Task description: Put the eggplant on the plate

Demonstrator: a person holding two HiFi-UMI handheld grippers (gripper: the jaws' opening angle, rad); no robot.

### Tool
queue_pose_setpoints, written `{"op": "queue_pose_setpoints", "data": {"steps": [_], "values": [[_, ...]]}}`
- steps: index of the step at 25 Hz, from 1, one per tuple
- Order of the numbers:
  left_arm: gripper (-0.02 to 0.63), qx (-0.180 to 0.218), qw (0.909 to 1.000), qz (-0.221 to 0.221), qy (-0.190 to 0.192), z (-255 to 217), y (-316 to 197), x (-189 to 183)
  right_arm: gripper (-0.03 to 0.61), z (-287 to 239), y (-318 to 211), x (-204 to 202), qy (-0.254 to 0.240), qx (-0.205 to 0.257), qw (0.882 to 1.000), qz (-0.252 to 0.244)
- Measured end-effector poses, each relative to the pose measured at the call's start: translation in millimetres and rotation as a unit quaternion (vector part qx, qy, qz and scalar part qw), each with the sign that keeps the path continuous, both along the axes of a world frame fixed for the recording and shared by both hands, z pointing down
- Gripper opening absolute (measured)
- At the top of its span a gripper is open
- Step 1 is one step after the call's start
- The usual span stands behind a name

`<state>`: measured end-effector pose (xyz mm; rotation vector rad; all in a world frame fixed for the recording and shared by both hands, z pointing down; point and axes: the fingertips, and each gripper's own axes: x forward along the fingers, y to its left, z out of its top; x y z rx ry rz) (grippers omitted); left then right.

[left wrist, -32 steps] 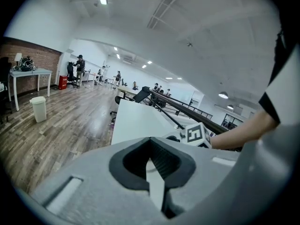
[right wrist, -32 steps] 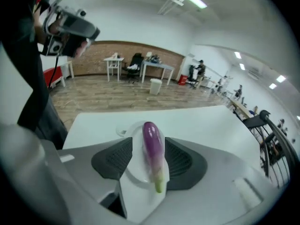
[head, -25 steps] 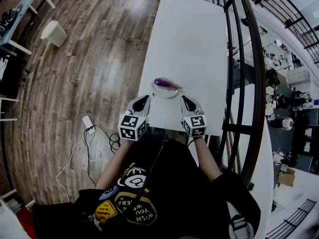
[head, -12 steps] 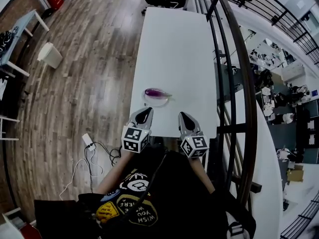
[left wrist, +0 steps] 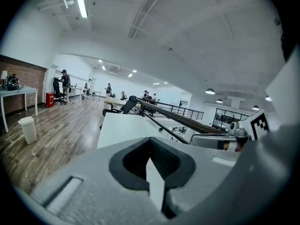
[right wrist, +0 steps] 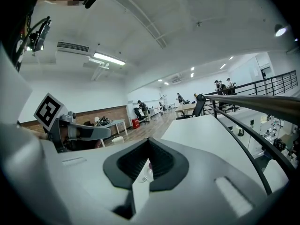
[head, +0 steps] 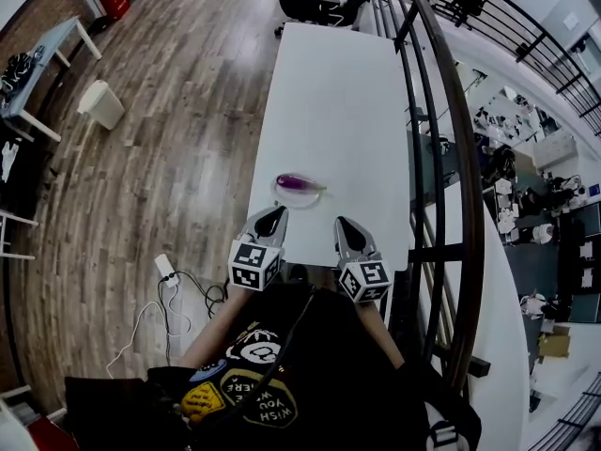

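White table; hand-held grippers closed, empty.

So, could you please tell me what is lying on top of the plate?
A purple eggplant lies across the plate. The plate's near rim shows below the eggplant. The middle of the plate is covered by the eggplant, so that part cannot be seen.

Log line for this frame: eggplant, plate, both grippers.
purple eggplant: lying on small round pale plate | left gripper: jaws shut, empty, short of plate | right gripper: jaws shut, empty, short of plate | task: looks done
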<state>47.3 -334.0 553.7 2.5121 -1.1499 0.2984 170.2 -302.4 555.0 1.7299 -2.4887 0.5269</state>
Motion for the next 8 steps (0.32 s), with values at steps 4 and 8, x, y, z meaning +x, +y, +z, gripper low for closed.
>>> {"op": "queue_pose_setpoints", "data": {"steps": [4, 8], "values": [[0.005, 0.0, 1.0, -0.003, 0.0, 0.8, -3.6, -2.8, 0.002, 0.9, -3.4, -3.5, 0.001, 0.001, 1.0, -0.006], [0.005, -0.003, 1.0, -0.002, 0.002, 1.1, -5.0, -4.3, 0.002, 1.1, -5.7, -7.5, 0.005, -0.003, 1.0, -0.012]]}}
